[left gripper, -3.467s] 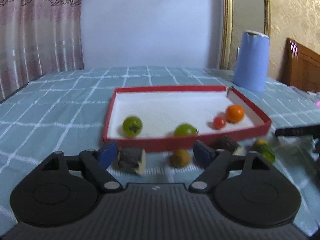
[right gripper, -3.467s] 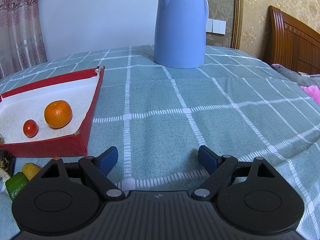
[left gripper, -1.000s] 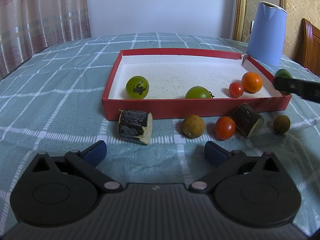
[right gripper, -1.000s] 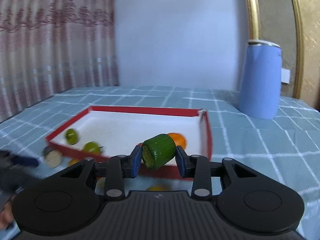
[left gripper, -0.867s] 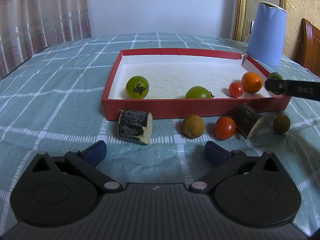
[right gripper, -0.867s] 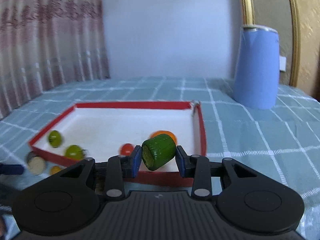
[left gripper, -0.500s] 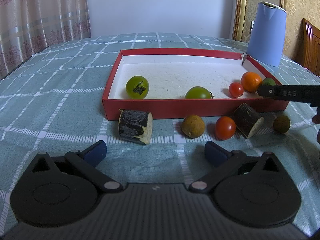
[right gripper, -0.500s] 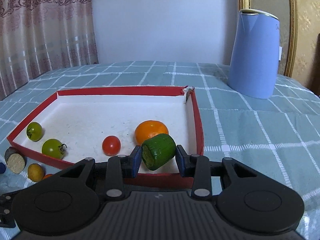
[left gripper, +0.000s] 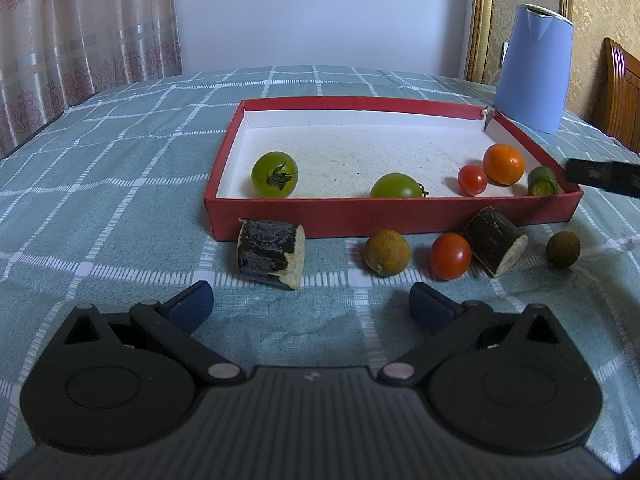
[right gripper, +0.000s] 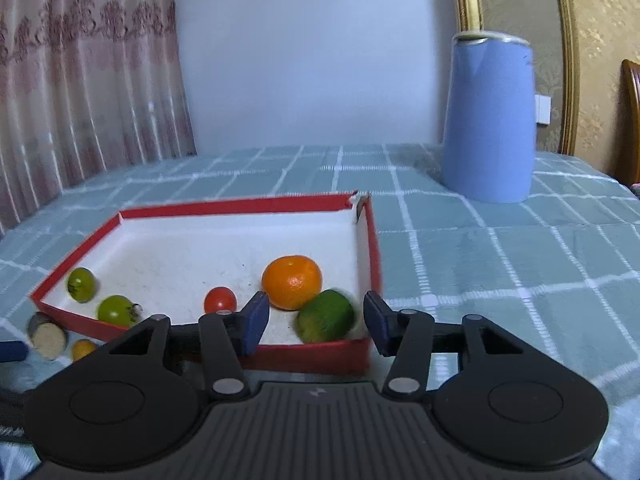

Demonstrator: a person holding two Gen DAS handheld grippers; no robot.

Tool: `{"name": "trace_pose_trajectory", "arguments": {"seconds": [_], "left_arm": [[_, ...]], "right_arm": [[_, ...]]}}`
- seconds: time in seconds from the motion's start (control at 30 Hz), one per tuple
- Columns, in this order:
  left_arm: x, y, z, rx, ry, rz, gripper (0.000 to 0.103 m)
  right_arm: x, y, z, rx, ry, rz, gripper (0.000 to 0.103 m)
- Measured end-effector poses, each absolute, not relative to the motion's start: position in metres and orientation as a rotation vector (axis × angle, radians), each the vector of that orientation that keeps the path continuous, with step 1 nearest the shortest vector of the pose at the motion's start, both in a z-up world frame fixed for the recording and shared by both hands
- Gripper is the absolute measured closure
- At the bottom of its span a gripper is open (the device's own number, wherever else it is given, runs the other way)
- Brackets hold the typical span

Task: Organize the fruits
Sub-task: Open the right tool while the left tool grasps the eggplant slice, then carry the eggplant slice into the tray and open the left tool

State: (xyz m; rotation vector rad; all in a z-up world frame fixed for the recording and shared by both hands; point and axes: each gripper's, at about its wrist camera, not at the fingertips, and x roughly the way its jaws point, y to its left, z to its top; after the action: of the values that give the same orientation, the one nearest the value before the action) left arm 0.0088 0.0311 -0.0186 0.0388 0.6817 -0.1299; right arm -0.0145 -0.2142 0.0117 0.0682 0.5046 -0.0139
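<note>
A red tray (left gripper: 360, 105) (right gripper: 240, 205) with a white floor holds two green tomatoes (left gripper: 274, 174) (left gripper: 396, 187), a small red tomato (left gripper: 472, 180) (right gripper: 220, 300), an orange (left gripper: 503, 164) (right gripper: 292, 282) and a green cucumber piece (left gripper: 542, 181) (right gripper: 326, 316) in its near right corner. My right gripper (right gripper: 314, 322) is open just above that corner, the cucumber piece lying free between its fingers. My left gripper (left gripper: 310, 302) is open and empty over the cloth. In front of the tray lie two dark cane pieces (left gripper: 270, 253) (left gripper: 494, 240), a red tomato (left gripper: 451, 256) and two brown fruits (left gripper: 386, 253) (left gripper: 563, 249).
A blue kettle (left gripper: 532, 68) (right gripper: 490, 120) stands behind the tray's right corner. The table has a teal checked cloth (left gripper: 120, 160). A wooden headboard (left gripper: 618, 96) is at the far right. The right gripper's finger (left gripper: 600, 176) shows at the tray's right edge in the left wrist view.
My right gripper carried the cucumber piece over the tray's near right corner, opened, and the piece now lies in the tray. My left gripper has not moved in the last second.
</note>
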Motion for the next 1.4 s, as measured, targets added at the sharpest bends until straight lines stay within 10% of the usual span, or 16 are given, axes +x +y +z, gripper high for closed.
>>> {"name": "trace_pose_trajectory", "arguments": {"seconds": [0.77,1.4], "left_arm": [[0.019,0.041,-0.013,0.017,0.669,-0.056,0.001],[0.012,0.041,-0.012,0.028,0.617,-0.112,0.077]], "right_arm": [[-0.009,-0.281,-0.021,0.101,0.663,-0.246,0.022],[-0.009,-0.281,-0.021,0.1,0.664,-0.242,0.021]]}}
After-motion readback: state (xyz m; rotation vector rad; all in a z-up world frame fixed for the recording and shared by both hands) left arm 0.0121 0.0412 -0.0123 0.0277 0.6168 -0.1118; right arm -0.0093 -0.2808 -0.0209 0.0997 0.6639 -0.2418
